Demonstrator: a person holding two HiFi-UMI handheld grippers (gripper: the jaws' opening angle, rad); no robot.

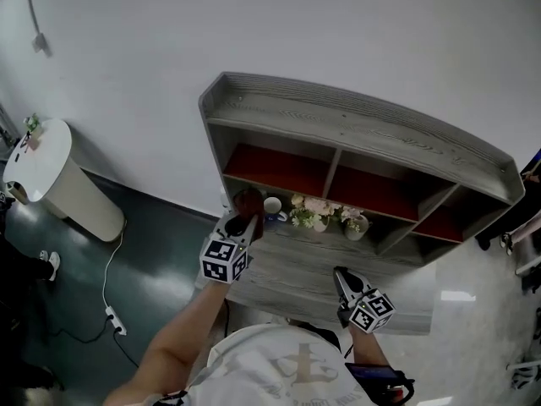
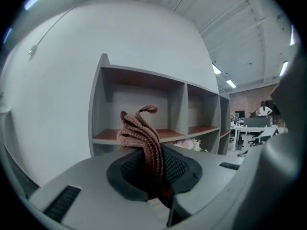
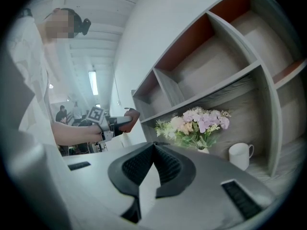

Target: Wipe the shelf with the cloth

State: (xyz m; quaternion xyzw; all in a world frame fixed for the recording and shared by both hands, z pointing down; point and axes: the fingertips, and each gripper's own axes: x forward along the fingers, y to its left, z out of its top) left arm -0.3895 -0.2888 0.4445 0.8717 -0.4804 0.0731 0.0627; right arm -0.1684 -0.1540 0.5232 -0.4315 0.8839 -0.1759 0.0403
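Observation:
A brown knitted cloth stands up from between the jaws of my left gripper, which is shut on it. In the head view the left gripper holds the cloth at the left end of the grey wooden shelf, near its lower left compartment. My right gripper hangs over the shelf's wide bottom board, jaws shut and empty. The right gripper view shows its own jaws pressed together, and the left gripper with the cloth at the left.
Pink and white flowers and a white mug stand on the bottom board, with the same flowers and mug ahead of the right gripper. A white cylinder bin and a cable with power strip lie at floor left.

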